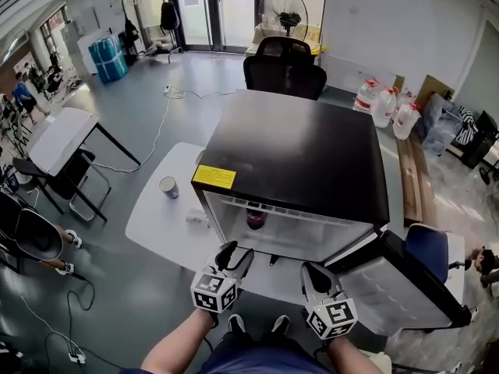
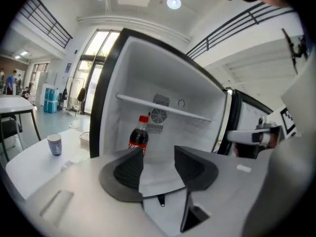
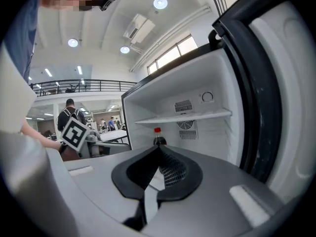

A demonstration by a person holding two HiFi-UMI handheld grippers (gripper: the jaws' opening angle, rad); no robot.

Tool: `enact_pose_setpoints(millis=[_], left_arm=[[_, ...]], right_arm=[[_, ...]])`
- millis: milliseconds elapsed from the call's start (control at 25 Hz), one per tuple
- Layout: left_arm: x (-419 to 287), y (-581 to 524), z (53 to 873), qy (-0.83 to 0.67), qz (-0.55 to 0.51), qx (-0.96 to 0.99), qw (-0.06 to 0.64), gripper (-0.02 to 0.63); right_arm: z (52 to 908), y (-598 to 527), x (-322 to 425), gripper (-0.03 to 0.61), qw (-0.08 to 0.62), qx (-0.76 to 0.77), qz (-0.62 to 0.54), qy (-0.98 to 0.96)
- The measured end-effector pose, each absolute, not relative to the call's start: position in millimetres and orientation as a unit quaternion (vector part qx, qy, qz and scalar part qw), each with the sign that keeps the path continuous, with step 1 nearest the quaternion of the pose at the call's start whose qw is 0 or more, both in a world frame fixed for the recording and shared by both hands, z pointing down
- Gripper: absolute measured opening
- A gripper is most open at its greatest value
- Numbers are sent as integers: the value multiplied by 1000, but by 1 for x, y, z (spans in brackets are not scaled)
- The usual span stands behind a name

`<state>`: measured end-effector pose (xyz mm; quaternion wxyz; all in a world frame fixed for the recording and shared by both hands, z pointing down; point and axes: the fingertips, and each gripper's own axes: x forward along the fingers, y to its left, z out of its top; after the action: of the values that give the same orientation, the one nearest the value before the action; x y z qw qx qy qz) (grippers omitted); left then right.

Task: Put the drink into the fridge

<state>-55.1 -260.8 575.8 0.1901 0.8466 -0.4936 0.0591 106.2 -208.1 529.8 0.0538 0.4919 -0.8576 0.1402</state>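
Note:
A cola bottle (image 1: 256, 216) with a red cap stands upright inside the open black mini fridge (image 1: 300, 154), on its floor at the left under the white shelf (image 2: 163, 110). In the left gripper view the bottle (image 2: 138, 139) is just beyond my left jaw. My left gripper (image 1: 236, 255) hangs in front of the fridge opening. Its jaws (image 2: 158, 164) are open with nothing between them. My right gripper (image 1: 316, 275) is beside it on the right, and its tips (image 3: 158, 151) meet, holding nothing. The bottle's cap (image 3: 157, 131) shows above them.
The fridge door (image 1: 405, 279) is swung open to the right. The fridge stands on a white table (image 1: 156, 216) that also bears a paper cup (image 1: 169, 187) and a small clear box (image 2: 85, 137). A black office chair (image 1: 284, 67) is behind it, and water jugs (image 1: 386, 104) stand at the far right.

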Motion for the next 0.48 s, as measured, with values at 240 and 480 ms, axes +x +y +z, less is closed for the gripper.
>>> enact_pose_setpoints(millis=[240,480], left_arm=[[-68,-225,528,-508,7,846,165,59],[-104,-206,503,-520,-18,841,149,5]], right_arm=[[501,-227,93,4,26,478,117,-870],[485,-231,78,3,17,473,95,-876]])
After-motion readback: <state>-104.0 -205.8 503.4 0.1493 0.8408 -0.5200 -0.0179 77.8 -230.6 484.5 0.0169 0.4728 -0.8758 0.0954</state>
